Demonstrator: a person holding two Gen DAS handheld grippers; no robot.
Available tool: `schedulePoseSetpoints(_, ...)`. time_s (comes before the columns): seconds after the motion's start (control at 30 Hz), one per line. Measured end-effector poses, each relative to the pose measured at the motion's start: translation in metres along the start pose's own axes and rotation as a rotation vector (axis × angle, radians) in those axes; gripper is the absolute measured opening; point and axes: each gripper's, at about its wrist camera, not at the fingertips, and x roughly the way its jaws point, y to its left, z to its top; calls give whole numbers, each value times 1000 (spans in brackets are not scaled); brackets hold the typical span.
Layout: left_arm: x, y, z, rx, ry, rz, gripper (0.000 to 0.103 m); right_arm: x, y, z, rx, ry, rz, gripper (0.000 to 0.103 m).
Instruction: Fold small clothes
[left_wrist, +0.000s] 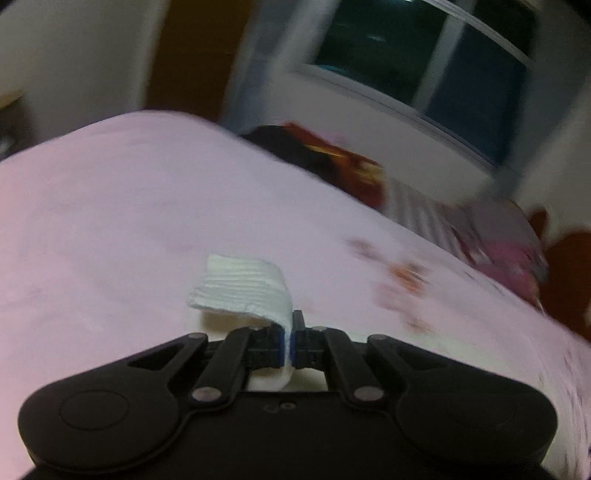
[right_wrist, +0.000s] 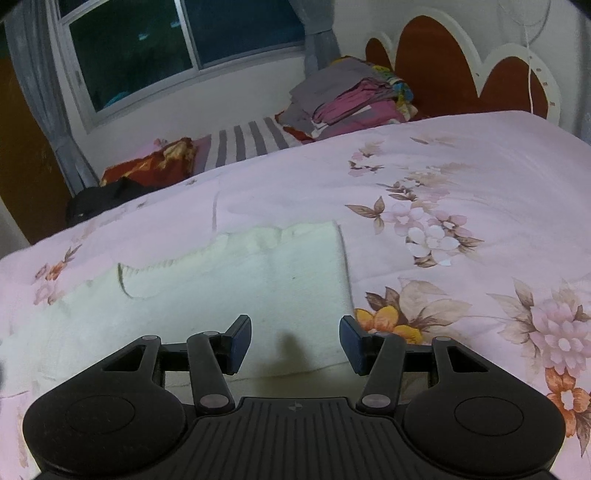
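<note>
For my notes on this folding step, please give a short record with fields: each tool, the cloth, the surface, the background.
left tool: shut on a white cloth, edge pinched and lifted
right tool: open, above the white cloth, holding nothing
cloth state: spread flat in the right view
surface: pink floral bedcover
background: stack of folded clothes, window, headboard

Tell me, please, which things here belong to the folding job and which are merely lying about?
Job: white garment; left tongs, shut on its edge; right tongs, open above it.
Lying about: stacked clothes; striped cloth; black item.
</note>
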Motion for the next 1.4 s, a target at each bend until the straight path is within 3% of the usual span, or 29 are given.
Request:
schedulePoseSetpoints(0.23,29,-148,-41,237,107,-181,2,-15,-24,8,46,-32,16,54)
schedulePoseSetpoints(0.37,38,-222,-73,369,160,-239,2,-24,-45,12,72,-43,19,54)
schedulePoseSetpoints(0.73,61,-317,-139,531,311,-342,4,-40,-109,15,140,-37,5,54)
schedulePoseSetpoints(0.77,61,-324,-144,537,322,-352,14,-42,-113,15,150,-35,14,54)
schedulePoseSetpoints(0.8,60,-328,-150,543,319,-361,37,-43,-117,16,163,-33,23,54)
schedulePoseSetpoints(0.83,57,-330,-154,553,314,-390,51,-45,-120,16,174,-32,30,54)
schedulePoseSetpoints(0.87,53,-332,-158,562,309,-427,77,-46,-122,17,182,-31,34,54)
schedulePoseSetpoints(0.9,46,-331,-161,563,291,-438,79,-46,-123,18,187,-32,47,54)
schedulePoseSetpoints(0.97,33,-321,-160,560,266,-431,68,-47,-119,20,196,-35,90,54)
schedulePoseSetpoints(1.07,14,-281,-151,510,225,-338,65,-41,-102,24,198,-25,168,54)
schedulePoseSetpoints(1.13,2,-241,-142,459,210,-254,55,-32,-84,25,175,-9,207,54)
schedulePoseSetpoints(1.2,-6,-196,-134,407,220,-174,39,-20,-66,24,155,14,238,54)
schedulePoseSetpoints(1.3,-15,-135,-126,335,225,-79,36,4,-41,19,127,58,266,54)
schedulePoseSetpoints(1.4,-11,-104,-119,303,240,-40,36,32,-25,11,136,127,277,54)
